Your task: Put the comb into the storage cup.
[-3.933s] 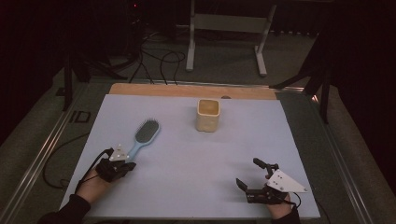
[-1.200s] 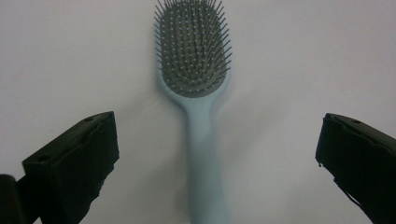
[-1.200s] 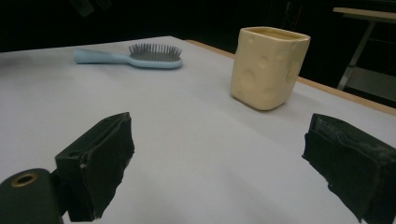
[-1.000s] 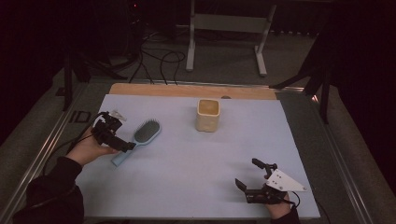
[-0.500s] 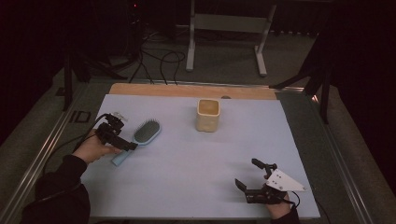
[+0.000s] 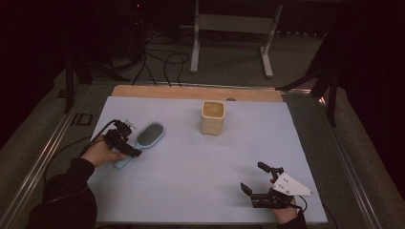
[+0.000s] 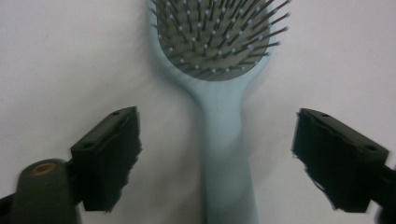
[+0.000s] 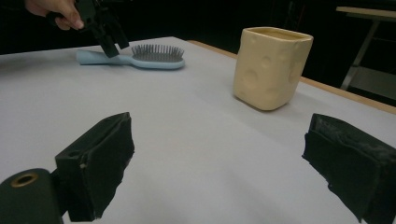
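Table [image 6: 191, 191] covered with a pale blue sheet. Lying on it: a light blue hairbrush [image 6: 145, 138] at left, bristles up; a cream cup [image 6: 212, 117] standing upright near the far edge.

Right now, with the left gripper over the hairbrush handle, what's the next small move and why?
Probably close the left gripper on the hairbrush handle. Its jaws have just been closing and straddle the handle, but gaps remain on both sides, so the pads aren't gripping yet.

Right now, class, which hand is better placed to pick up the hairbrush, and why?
Left. The left tongs straddle the hairbrush handle, jaws just closing but not yet touching. The right tongs sit open at the table's near right, far from it.
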Action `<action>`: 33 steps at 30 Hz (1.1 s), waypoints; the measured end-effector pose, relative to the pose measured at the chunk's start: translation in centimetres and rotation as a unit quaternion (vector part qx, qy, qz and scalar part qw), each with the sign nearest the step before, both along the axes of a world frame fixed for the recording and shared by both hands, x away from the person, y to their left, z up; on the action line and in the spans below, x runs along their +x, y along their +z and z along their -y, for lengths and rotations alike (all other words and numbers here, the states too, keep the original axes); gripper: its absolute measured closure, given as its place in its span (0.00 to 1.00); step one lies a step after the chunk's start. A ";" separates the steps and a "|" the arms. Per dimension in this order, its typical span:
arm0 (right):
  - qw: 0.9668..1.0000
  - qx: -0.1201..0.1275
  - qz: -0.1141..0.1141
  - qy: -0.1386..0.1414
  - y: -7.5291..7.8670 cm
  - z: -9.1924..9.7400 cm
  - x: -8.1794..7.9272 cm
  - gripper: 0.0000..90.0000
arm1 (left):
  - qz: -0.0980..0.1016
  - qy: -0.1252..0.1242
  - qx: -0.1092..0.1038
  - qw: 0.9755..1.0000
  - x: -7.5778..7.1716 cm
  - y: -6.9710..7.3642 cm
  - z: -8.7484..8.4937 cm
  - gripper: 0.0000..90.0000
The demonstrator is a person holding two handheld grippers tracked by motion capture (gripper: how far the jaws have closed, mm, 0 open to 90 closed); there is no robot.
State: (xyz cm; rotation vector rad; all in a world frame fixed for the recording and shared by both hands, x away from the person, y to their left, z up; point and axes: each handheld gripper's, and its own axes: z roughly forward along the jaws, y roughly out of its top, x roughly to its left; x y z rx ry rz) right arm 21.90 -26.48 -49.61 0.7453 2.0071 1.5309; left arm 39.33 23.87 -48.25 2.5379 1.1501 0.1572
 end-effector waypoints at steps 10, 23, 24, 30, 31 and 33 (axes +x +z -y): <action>1.000 0.000 0.001 0.002 0.0 0.0 0.0 0.09 | -0.011 -0.007 0.023 1.000 0.4 -0.5 0.9 0.38; 1.000 0.000 -0.001 0.003 0.0 0.1 0.0 0.09 | -0.028 -0.024 0.053 0.998 1.2 -0.3 2.0 0.52; 1.000 0.001 -0.001 0.004 0.0 0.1 0.0 0.09 | -0.028 -0.024 0.053 0.998 1.2 -0.3 2.0 0.55; 1.000 0.002 -0.001 0.003 0.0 0.1 0.0 0.09 | -0.037 -0.028 0.061 0.997 1.4 -0.7 2.2 0.63; 1.000 0.002 -0.001 0.003 0.0 0.1 0.0 0.09 | -0.038 -0.027 0.063 0.997 1.4 -0.7 2.3 0.63; 1.000 0.003 -0.002 0.004 0.0 0.1 0.0 0.09 | -0.040 -0.027 0.063 0.997 1.5 -0.8 2.3 0.66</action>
